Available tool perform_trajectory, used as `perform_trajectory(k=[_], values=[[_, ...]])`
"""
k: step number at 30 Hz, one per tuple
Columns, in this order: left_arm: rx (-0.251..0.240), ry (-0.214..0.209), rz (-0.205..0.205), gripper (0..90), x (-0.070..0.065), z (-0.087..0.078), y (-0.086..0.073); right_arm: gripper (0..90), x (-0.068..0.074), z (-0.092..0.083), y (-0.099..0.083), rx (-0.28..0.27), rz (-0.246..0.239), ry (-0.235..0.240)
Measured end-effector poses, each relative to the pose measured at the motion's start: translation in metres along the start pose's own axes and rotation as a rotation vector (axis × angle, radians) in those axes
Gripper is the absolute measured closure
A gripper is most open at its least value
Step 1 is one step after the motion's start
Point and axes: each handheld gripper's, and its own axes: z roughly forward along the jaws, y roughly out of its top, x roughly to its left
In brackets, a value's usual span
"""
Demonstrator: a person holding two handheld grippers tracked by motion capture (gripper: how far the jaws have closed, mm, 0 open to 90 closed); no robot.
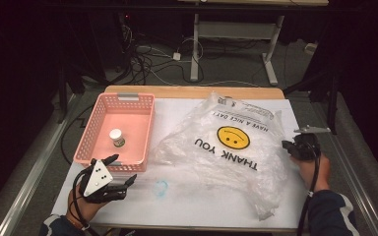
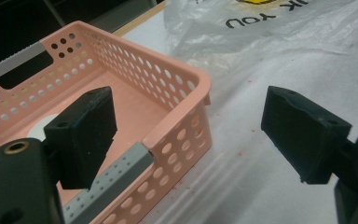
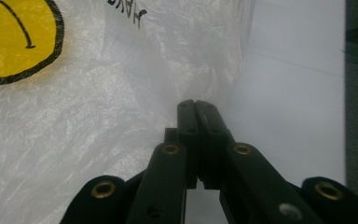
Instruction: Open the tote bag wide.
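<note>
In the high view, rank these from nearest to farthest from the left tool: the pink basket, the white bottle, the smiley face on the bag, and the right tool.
From the left tool:
1. Pink basket, its near rim right beside the tool.
2. White bottle, inside the basket, just beyond.
3. Smiley face, on the plastic bag at mid-table.
4. Right tool, at the bag's far right edge.

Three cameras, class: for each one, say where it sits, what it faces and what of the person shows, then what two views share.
High view: above the table, facing forward and down; both forearms show.
Left gripper view: on the left gripper, jaws open, facing the pink basket.
Right gripper view: on the right gripper, jaws closed, facing the plastic bag.
Shared: the bag.
</note>
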Motion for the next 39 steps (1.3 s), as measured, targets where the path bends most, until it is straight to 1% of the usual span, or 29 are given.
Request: perform_trajectory(k=[2, 4, 7, 8, 9, 10, 11, 12, 14, 15, 16, 17, 18, 19, 20, 21, 23, 24, 26, 28, 29, 30, 31, 32, 33, 35, 37, 38, 39], values=[[0.008, 0.001, 0.006, 17.2, -0.001, 0.001, 0.000, 90.0, 0.001, -0.010, -0.009, 0.000, -0.005, 0.000], [0.009, -0.001, 0.001, 17.2, 0.000, 0.002, 0.000, 90.0, 0.003, -0.020, -0.016, -0.012, -0.011, 0.010], [0.017, 0.003, -0.005, 17.2, 0.001, 0.004, -0.001, 87.3, 0.009, -0.032, -0.020, -0.019, -0.035, 0.009], [0.019, 0.002, -0.006, 17.2, 0.001, 0.005, -0.001, 87.3, 0.009, -0.032, -0.020, -0.019, -0.035, 0.009], [0.021, -0.001, -0.007, 17.2, 0.001, 0.005, -0.001, 80.1, 0.013, -0.038, -0.021, -0.017, -0.054, 0.007], [0.024, -0.001, -0.005, 17.2, 0.001, 0.006, -0.001, 80.1, 0.013, -0.038, -0.021, -0.017, -0.054, 0.007], [0.027, -0.003, -0.002, 17.2, 0.001, 0.006, -0.001, 71.9, 0.017, -0.045, -0.018, -0.020, -0.095, -0.024], [0.029, -0.005, 0.001, 17.2, 0.000, 0.007, -0.001, 69.7, 0.017, -0.050, -0.016, -0.045, -0.093, -0.033], [0.034, -0.005, 0.004, 17.2, 0.000, 0.008, -0.001, 59.6, 0.020, -0.063, -0.010, -0.108, -0.092, -0.042], [0.038, -0.007, 0.004, 17.2, 0.000, 0.009, -0.001, 59.6, 0.020, -0.063, -0.010, -0.108, -0.092, -0.042], [0.040, -0.010, 0.005, 17.2, 0.000, 0.009, -0.001, 58.6, 0.024, -0.070, -0.007, -0.161, -0.106, -0.026], [0.044, -0.013, 0.006, 17.2, -0.001, 0.010, -0.001, 56.5, 0.038, -0.082, -0.001, -0.240, -0.154, 0.060], [0.047, -0.014, 0.008, 17.2, -0.001, 0.011, -0.002, 56.3, 0.049, -0.085, 0.002, -0.257, -0.191, 0.110], [0.050, -0.016, 0.007, 17.2, -0.001, 0.012, -0.001, 56.3, 0.049, -0.085, 0.002, -0.257, -0.191, 0.110], [0.052, -0.018, 0.011, 17.2, -0.002, 0.012, -0.001, 57.5, 0.075, -0.084, 0.008, -0.266, -0.272, 0.219], [0.054, -0.020, 0.014, 17.2, -0.002, 0.013, -0.001, 57.5, 0.075, -0.084, 0.008, -0.266, -0.272, 0.219], [0.055, -0.024, 0.020, 17.2, -0.004, 0.013, 0.000, 57.7, 0.105, -0.077, 0.013, -0.249, -0.361, 0.313], [0.056, -0.024, 0.022, 17.2, -0.004, 0.013, 0.000, 56.3, 0.135, -0.066, 0.015, -0.214, -0.447, 0.388], [0.059, -0.026, 0.023, 17.2, -0.005, 0.014, 0.000, 53.7, 0.161, -0.052, 0.017, -0.172, -0.523, 0.440], [0.065, -0.026, 0.026, 17.2, -0.005, 0.014, 0.000, 50.3, 0.179, -0.038, 0.018, -0.126, -0.586, 0.472], [0.067, -0.026, 0.026, 17.2, -0.006, 0.015, -0.001, 50.3, 0.179, -0.038, 0.018, -0.126, -0.586, 0.472], [0.068, -0.027, 0.023, 17.2, -0.006, 0.015, -0.001, 50.0, 0.192, -0.027, 0.018, -0.091, -0.611, 0.518], [0.069, -0.028, 0.023, 17.2, -0.006, 0.015, -0.001, 50.0, 0.192, -0.027, 0.018, -0.091, -0.611, 0.518], [0.070, -0.027, 0.022, 17.2, -0.005, 0.015, -0.002, 49.6, 0.204, -0.018, 0.017, -0.057, -0.655, 0.519], [0.071, -0.027, 0.020, 17.2, -0.005, 0.015, -0.002, 49.6, 0.204, -0.018, 0.017, -0.057, -0.655, 0.519], [0.072, -0.025, 0.020, 17.2, -0.005, 0.014, -0.003, 49.6, 0.211, -0.008, 0.015, -0.019, -0.687, 0.524], [0.072, -0.026, 0.019, 17.2, -0.005, 0.013, -0.003, 52.4, 0.214, 0.001, 0.014, 0.013, -0.687, 0.507], [0.073, -0.027, 0.021, 17.2, -0.005, 0.012, -0.003, 55.4, 0.213, 0.005, 0.014, 0.039, -0.684, 0.497], [0.073, -0.028, 0.021, 17.2, -0.005, 0.011, -0.004, 58.9, 0.212, 0.009, 0.014, 0.051, -0.676, 0.493]])
